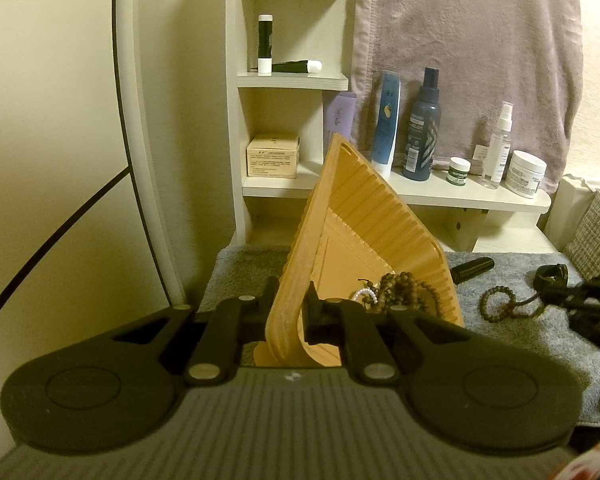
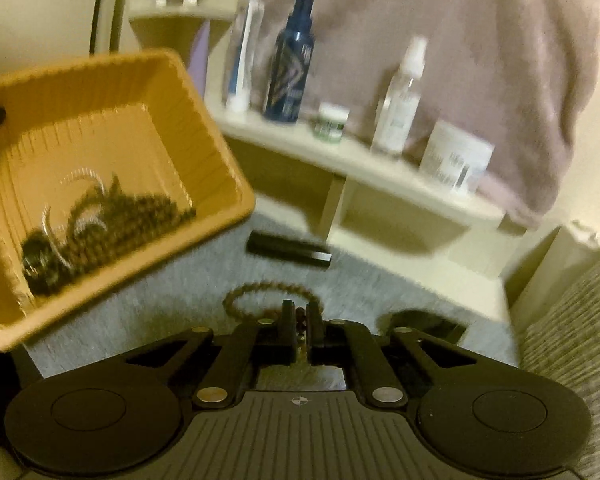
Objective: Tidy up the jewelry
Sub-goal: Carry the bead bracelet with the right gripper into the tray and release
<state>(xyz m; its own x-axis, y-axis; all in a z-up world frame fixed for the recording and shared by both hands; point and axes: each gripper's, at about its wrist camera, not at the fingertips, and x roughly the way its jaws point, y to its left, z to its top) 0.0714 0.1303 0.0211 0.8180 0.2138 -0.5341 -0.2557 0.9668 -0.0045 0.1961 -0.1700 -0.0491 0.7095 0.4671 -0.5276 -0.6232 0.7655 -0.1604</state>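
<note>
Left wrist view: the orange tray (image 1: 364, 216) is tipped steeply, one wall pinched between the fingers of your left gripper (image 1: 290, 304); jaws nearly closed, only the wall's thickness between them. A heap of brown bead strands (image 1: 404, 292) with a small white bead loop (image 1: 362, 295) has slid to the tray's lowest corner.

Right wrist view (blurred): same tray (image 2: 100, 184) at upper left of frame, raised off the grey mat (image 2: 188, 300) and tilted toward the camera, beads bunched at its low side (image 2: 112, 216). Individual pieces cannot be told apart.

Right of the tray, on the mat (image 1: 500, 344), lies a brown bead bracelet (image 1: 496, 304). In the right wrist view your right gripper (image 2: 299, 316) has its jaws almost together on the near part of this bracelet (image 2: 268, 292); dark beads show in the narrow gap. The rest of the loop lies on the mat ahead of the fingertips.

Just behind the tray's right edge: a black oblong case (image 1: 472, 270), flat on the mat. Further right of the tray: a black watch-like item (image 1: 552, 274), details unclear.

Behind the tray: a white shelf unit (image 1: 460, 196) carrying bottles, tubes and jars, with a mauve towel (image 1: 480, 48) hanging above it.
</note>
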